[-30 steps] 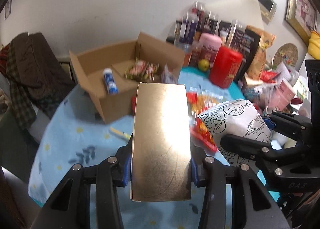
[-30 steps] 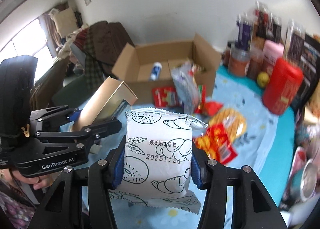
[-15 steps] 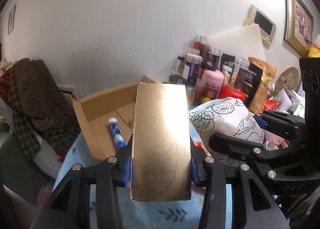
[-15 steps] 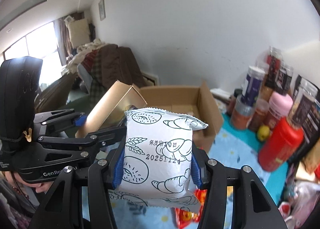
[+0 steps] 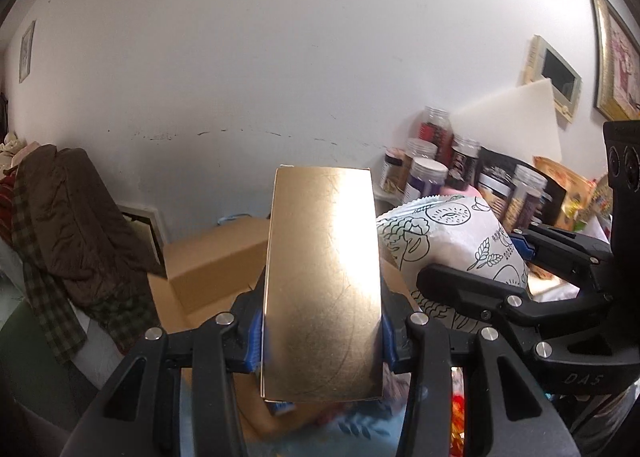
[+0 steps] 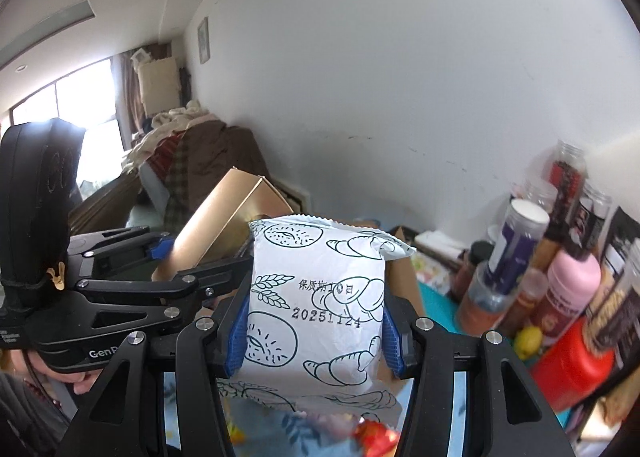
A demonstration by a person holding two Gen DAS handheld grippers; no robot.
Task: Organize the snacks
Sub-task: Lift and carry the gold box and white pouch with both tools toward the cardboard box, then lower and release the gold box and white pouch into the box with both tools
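My left gripper (image 5: 322, 331) is shut on a shiny gold box (image 5: 322, 281), held up in front of the camera; it also shows in the right wrist view (image 6: 218, 221). My right gripper (image 6: 316, 331) is shut on a white bread bag printed with croissants (image 6: 320, 309); the bag also shows in the left wrist view (image 5: 448, 237). The two grippers are side by side, raised over the near edge of an open cardboard box (image 5: 208, 261). The box's inside is hidden behind the held items.
Jars and bottles (image 6: 516, 249), a pink bottle (image 6: 568, 289), a red canister (image 6: 568, 369) and a lemon (image 6: 528, 341) crowd the right against the wall. Brown clothes (image 5: 72, 217) are piled at left. Red snack packets (image 6: 376, 437) lie on the blue tablecloth below.
Both grippers have risen and tilted up with their loads. The table and the box's inside have dropped out of view; the wall now fills the frames.
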